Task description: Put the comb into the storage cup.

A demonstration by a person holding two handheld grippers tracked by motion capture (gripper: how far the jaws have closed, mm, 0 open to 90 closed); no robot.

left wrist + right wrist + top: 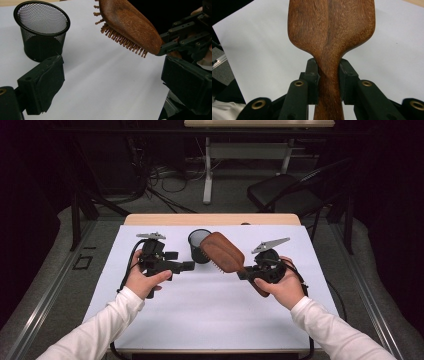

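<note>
Right gripper [329, 75] is clamped on the neck of the rigid, smooth wooden hairbrush [223, 252], the soundest hold, carried bristles-down above the desk [210, 310] beside the mesh cup [199, 245]; left gripper [110, 75] stands open, empty.

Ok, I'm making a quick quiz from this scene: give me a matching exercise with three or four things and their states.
Things:
1. hairbrush
2. mesh cup
3. left gripper
4. right gripper

States:
a. jaws apart, nothing between them
b. upright on the white sheet, empty
c. clamped on a wooden handle
d. held in the air, bristles down

Pairs: 1-d, 2-b, 3-a, 4-c
</note>
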